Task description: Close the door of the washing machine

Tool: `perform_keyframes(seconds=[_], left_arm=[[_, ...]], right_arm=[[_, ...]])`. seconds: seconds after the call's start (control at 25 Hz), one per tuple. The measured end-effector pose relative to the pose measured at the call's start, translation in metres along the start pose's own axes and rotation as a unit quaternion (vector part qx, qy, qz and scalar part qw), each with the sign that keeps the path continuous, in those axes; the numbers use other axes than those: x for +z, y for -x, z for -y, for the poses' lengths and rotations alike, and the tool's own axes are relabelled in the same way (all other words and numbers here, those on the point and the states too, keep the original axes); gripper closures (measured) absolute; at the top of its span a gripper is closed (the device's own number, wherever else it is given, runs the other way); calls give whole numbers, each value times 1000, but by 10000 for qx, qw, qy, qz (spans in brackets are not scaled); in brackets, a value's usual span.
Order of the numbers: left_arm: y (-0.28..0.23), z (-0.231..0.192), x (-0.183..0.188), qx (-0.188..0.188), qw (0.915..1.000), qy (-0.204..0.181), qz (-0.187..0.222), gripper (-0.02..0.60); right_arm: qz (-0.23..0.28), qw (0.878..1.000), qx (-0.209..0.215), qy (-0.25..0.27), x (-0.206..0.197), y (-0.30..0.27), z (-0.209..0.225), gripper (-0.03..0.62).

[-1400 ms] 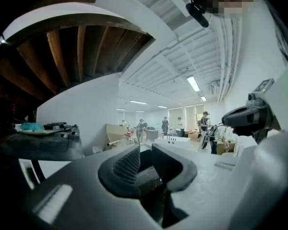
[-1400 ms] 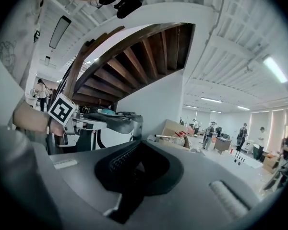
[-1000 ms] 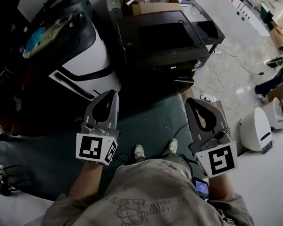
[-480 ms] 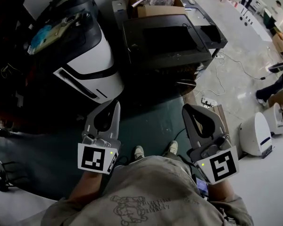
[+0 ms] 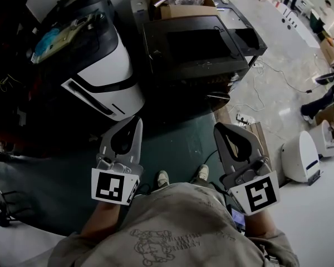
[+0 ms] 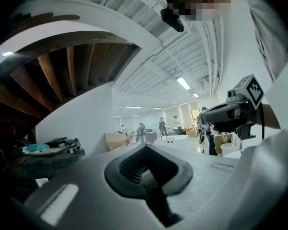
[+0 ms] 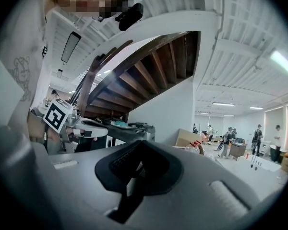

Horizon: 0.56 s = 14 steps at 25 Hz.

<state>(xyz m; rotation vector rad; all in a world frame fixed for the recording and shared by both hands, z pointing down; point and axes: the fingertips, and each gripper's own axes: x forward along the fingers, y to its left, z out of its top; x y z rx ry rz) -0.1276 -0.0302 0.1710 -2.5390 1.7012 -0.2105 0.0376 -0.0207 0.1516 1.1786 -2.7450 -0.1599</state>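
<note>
A black box-shaped machine (image 5: 195,43) stands in front of me in the head view. Its top is dark, and a curved pale-edged part (image 5: 218,97) juts from its lower front. Whether that part is the door I cannot tell. My left gripper (image 5: 137,121) hangs short of the machine at its left, and its jaws are shut with nothing between them. To the right, my right gripper (image 5: 217,127) is also shut and holds nothing. Neither touches the machine. In the left gripper view my left gripper (image 6: 146,148) points level into the room. My right gripper (image 7: 141,143) does the same in the right gripper view.
A rounded white-and-black unit (image 5: 108,77) stands at the left. A cardboard box (image 5: 183,7) with a plastic bottle sits behind the machine. A green mat (image 5: 178,143) lies under my feet. Cables and a power strip (image 5: 246,118) run at the right, near a small white device (image 5: 300,157).
Both grippers have drawn back slightly toward my body and stay shut. The view has shifted a little, and the machine looks unchanged.
</note>
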Motion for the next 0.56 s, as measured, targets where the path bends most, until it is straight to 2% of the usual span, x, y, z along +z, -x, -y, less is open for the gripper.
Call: perform_keyframes(seconds=[0.16, 0.56], left_arm=[[-1, 0, -5, -22, 9999, 126, -76, 581], [1, 4, -3, -56, 9999, -20, -109, 581]], right_arm=[[-150, 9998, -98, -31, -13, -1, 7, 568], [-187, 9998, -73, 2, -14, -2, 4, 568]])
